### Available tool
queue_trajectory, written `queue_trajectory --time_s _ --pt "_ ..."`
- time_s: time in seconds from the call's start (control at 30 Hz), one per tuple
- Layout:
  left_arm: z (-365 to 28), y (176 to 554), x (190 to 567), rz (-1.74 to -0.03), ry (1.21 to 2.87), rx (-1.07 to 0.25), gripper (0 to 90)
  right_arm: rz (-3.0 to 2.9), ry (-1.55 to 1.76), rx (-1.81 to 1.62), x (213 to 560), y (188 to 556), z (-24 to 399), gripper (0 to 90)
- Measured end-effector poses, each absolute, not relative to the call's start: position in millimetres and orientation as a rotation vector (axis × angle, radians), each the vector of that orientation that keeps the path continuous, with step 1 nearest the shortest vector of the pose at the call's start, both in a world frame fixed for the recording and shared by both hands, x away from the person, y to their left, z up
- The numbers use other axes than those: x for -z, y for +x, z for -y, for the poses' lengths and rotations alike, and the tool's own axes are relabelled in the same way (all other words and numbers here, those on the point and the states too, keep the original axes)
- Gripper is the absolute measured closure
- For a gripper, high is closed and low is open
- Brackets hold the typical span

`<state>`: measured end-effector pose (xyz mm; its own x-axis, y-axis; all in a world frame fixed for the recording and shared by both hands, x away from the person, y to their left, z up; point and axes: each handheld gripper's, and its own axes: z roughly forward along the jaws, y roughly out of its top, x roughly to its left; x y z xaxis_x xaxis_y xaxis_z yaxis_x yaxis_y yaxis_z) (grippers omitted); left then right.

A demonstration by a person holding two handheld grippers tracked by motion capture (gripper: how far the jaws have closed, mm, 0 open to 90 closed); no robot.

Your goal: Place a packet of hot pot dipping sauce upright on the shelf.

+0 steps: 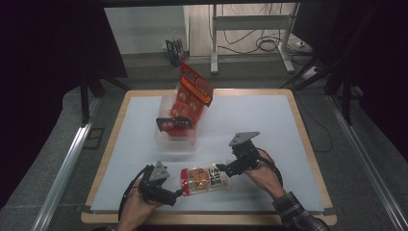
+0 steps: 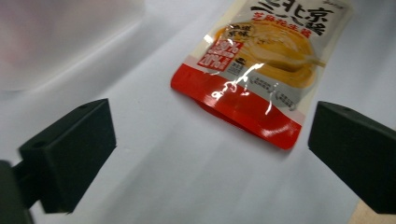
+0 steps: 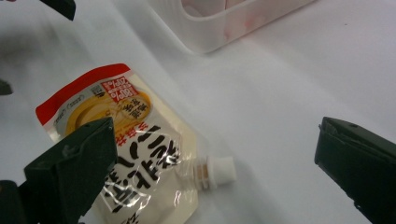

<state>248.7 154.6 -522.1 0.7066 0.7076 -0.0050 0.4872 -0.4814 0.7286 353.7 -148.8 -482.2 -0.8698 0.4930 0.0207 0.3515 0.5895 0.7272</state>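
A cream and red spouted sauce pouch (image 1: 204, 179) lies flat on the white table near the front edge. My left gripper (image 1: 177, 193) is just off its red bottom end, open, with that red edge of the pouch (image 2: 252, 70) ahead between the jaws. At the spout end my right gripper (image 1: 222, 168) is open too. In the right gripper view the pouch (image 3: 154, 158) and its white cap (image 3: 220, 170) lie between the wide jaws of that gripper (image 3: 215, 172). Neither gripper touches the pouch.
A clear plastic bin (image 1: 163, 139) behind the pouch holds red snack packets (image 1: 190, 96) that stick up out of it. The bin's wall (image 3: 224, 21) is close beyond the right gripper. The table's wooden front edge (image 1: 207, 219) is just behind both hands.
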Motion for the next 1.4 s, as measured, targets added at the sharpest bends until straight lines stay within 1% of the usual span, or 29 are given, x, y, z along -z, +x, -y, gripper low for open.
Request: queue_trajectory --time_s 0.1,0.27,0.43,0.6,0.73,0.8,1.0,1.07,1.4 --pt "-156 250 520 -0.902 2.158 -0.38 8.7 -2.627 0.709 -1.156 484 348 153 0.0" --pt "-160 252 516 -0.893 2.1 -0.35 28.9 -2.618 0.706 -1.16 487 338 158 0.0" --pt "-156 256 517 -0.869 2.113 -0.336 45.8 -2.608 0.698 -1.126 491 328 165 0.0" --pt "-145 262 518 -0.842 2.117 -0.294 62.7 -2.608 0.727 -1.115 495 321 174 0.0" --pt "-137 268 520 -0.822 2.117 -0.255 80.9 -2.612 0.745 -1.115 497 316 179 0.0" --pt "-133 270 521 -0.819 2.123 -0.262 89.6 -2.618 0.746 -1.109 498 315 181 0.0" --pt "-121 274 527 -0.791 2.144 -0.229 89.9 -2.631 0.772 -1.103 502 315 184 0.0" --pt "-116 274 530 -0.789 2.176 -0.248 90.0 -2.632 0.77 -1.1 503 316 185 0.0" --pt "-115 272 536 -0.782 2.22 -0.306 90.0 -2.654 0.751 -1.067 505 316 184 0.0"
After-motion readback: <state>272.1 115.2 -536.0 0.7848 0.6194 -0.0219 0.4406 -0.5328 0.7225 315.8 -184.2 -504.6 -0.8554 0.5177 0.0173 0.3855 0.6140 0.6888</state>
